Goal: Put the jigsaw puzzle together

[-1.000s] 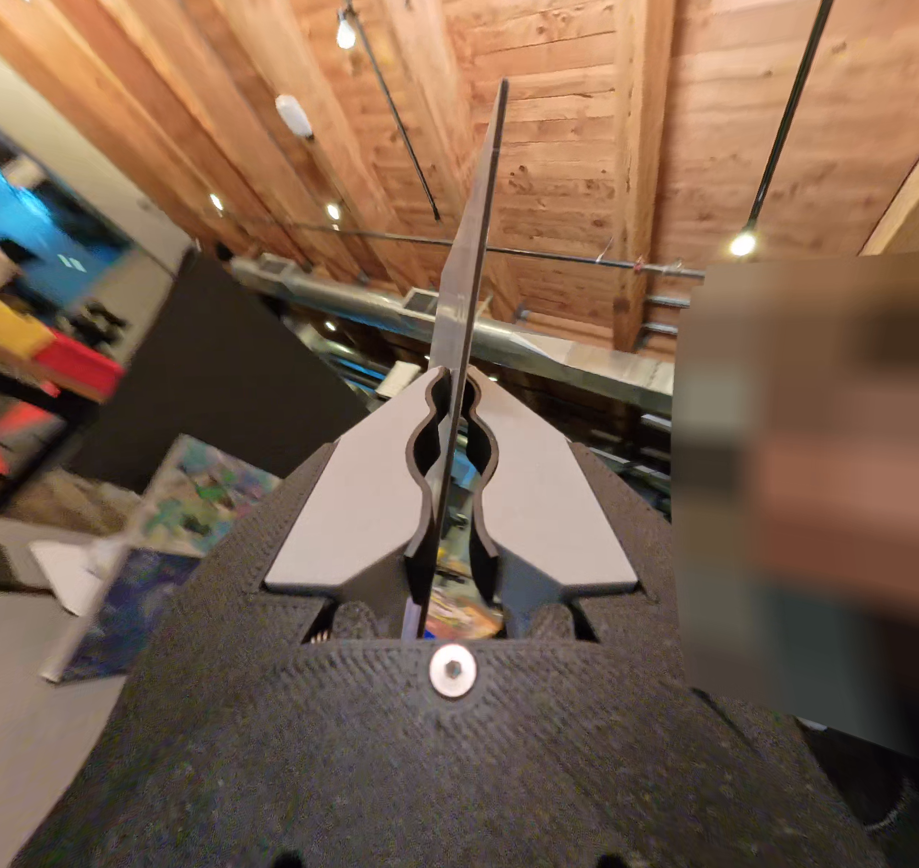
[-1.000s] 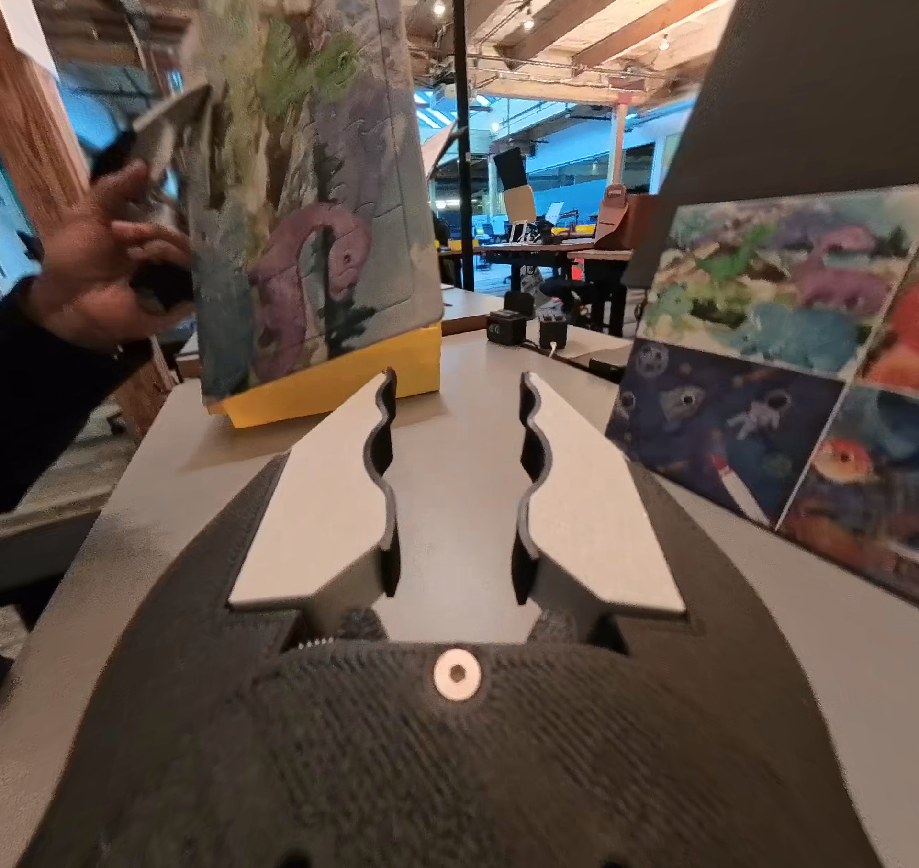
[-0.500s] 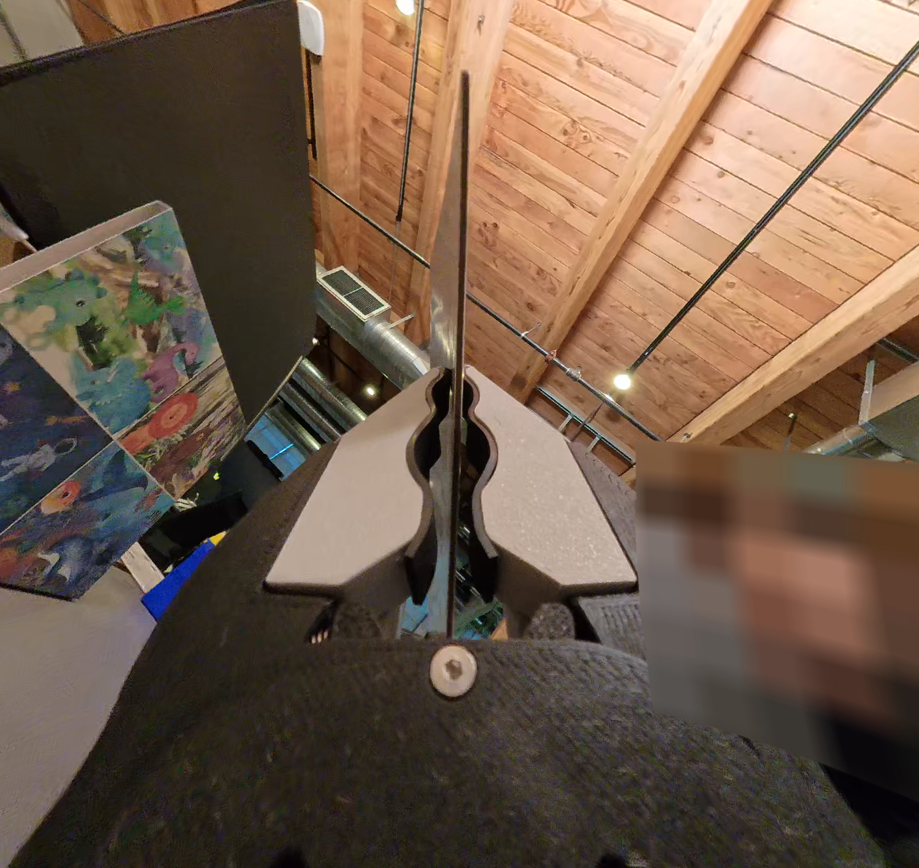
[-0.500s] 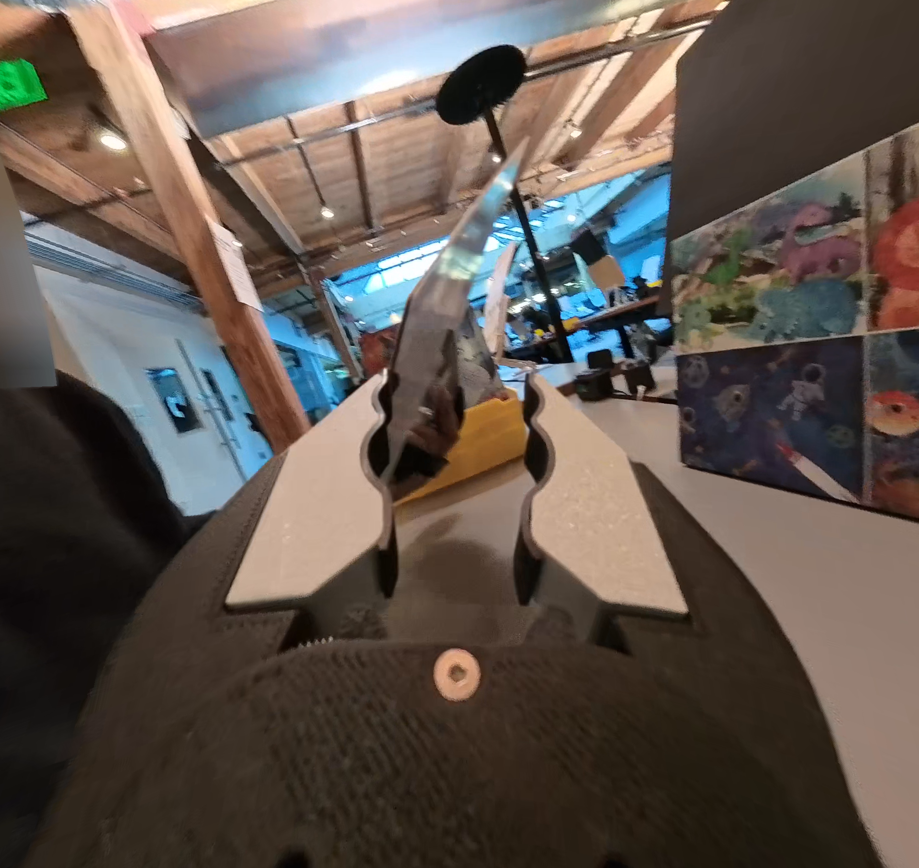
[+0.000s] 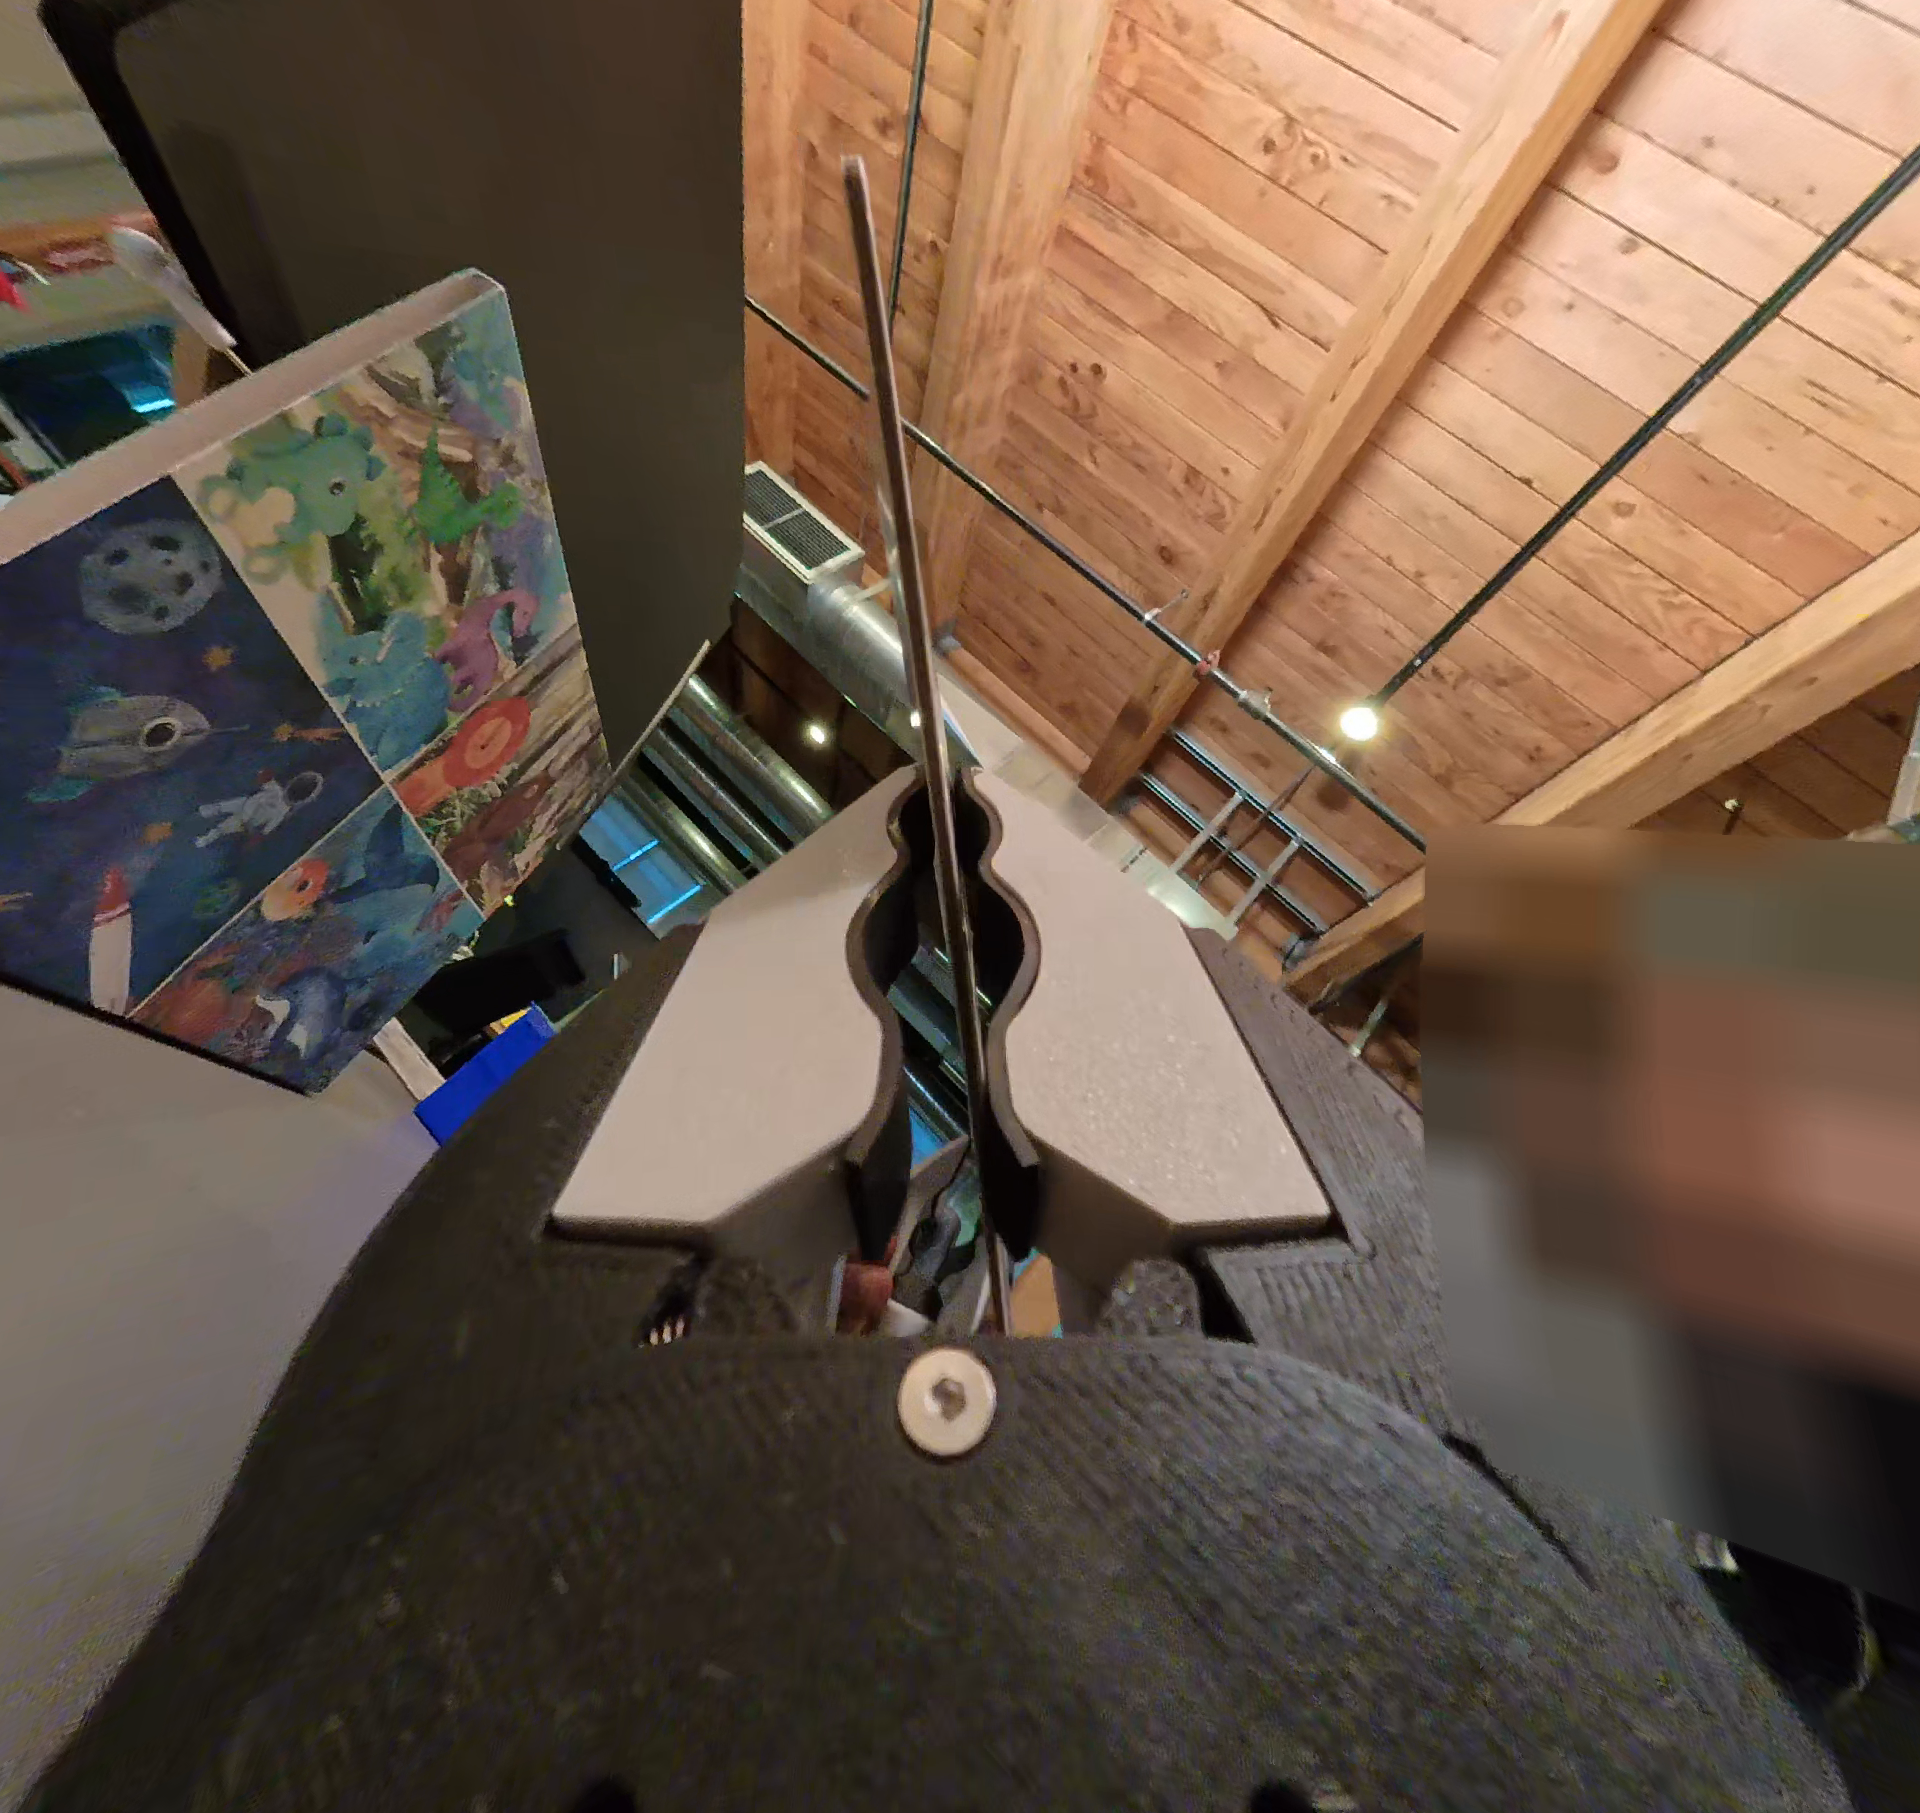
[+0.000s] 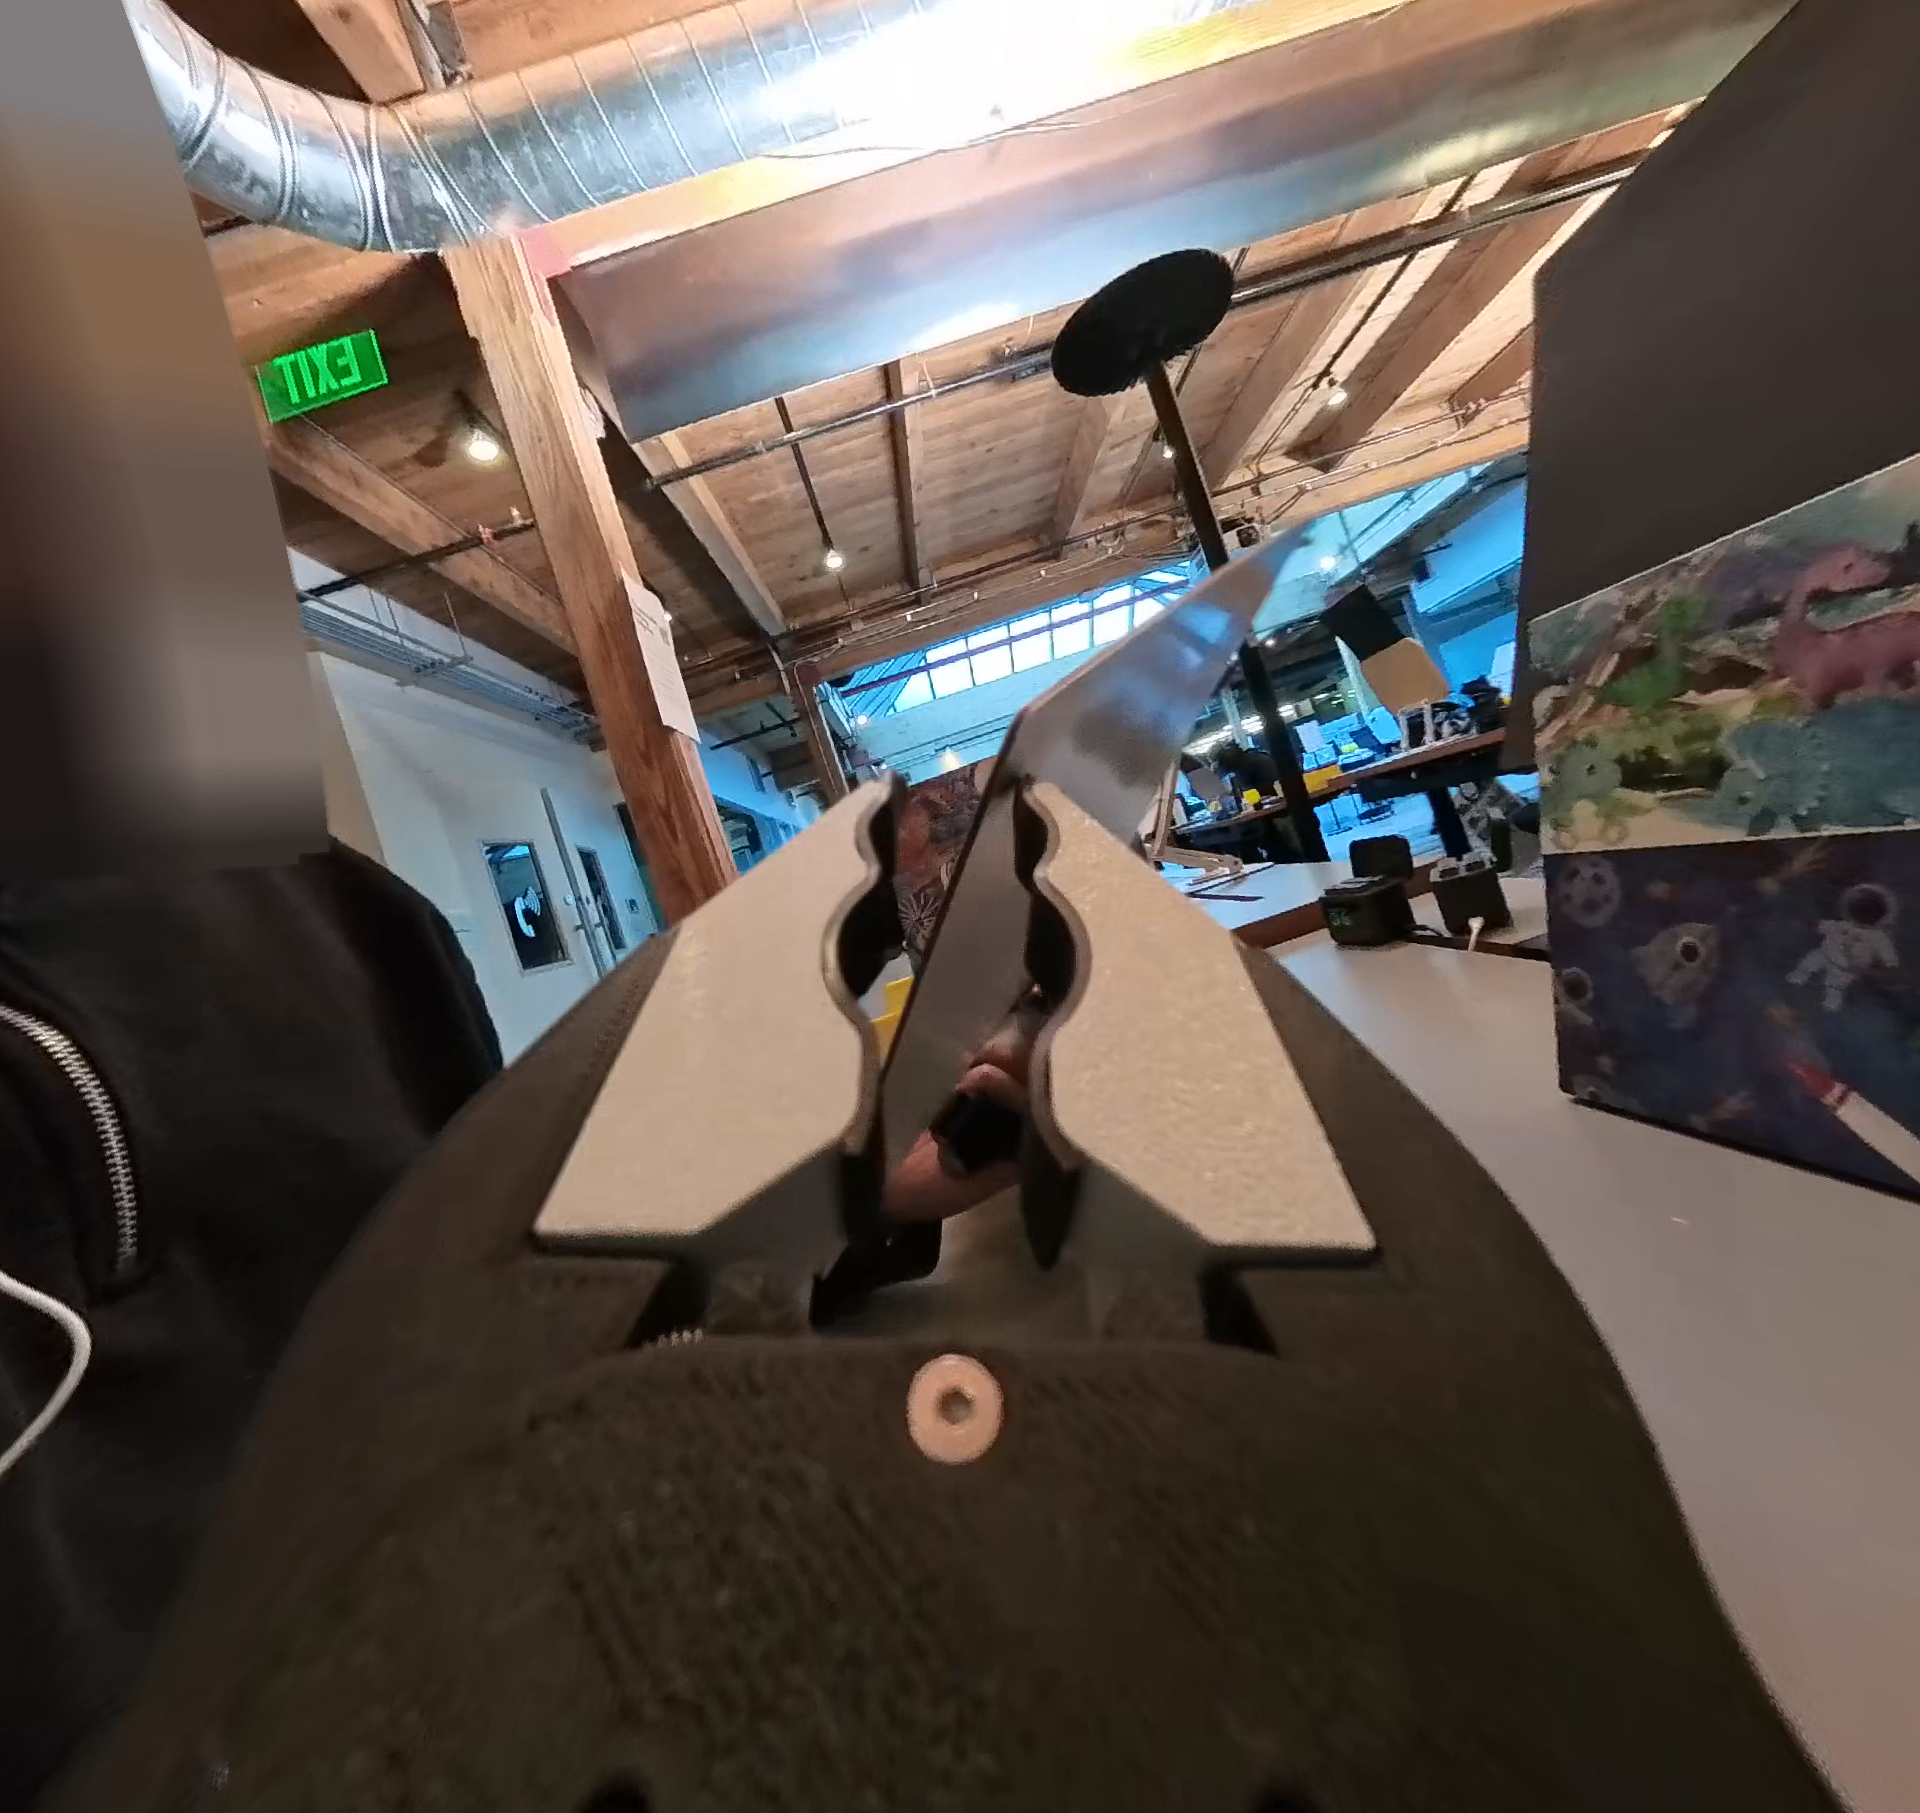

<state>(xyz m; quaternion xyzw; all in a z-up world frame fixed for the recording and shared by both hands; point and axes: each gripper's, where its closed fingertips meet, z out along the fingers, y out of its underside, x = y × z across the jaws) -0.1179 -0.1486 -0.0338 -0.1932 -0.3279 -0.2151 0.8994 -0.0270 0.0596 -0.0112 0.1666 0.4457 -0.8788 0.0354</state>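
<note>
My left gripper (image 5: 940,787) is shut on a thin flat puzzle board (image 5: 883,475), seen edge-on and pointing up toward the wooden ceiling. In the right wrist view the same board (image 6: 1132,693) shows its dark glossy back, slanting up to the right. My right gripper (image 6: 956,797) has closed around the board's lower edge, and the board lies at an angle between the jaws. The picture side of the board is hidden in both views. The puzzle box (image 5: 260,672), printed with space, dinosaur and sea scenes, stands upright on the grey table (image 5: 125,1244). It also shows in the right wrist view (image 6: 1714,828).
A black panel (image 5: 447,205) stands behind the box, and shows in the right wrist view too (image 6: 1766,309). A yellow object (image 6: 888,1000) peeks out behind the board. Small black devices (image 6: 1371,906) sit at the table's far end. A person's black jacket (image 6: 208,1036) fills the left.
My right gripper has tilted upward, moved onto the board and narrowed from wide open to closed around it. My left gripper has kept its hold and swung left with the board.
</note>
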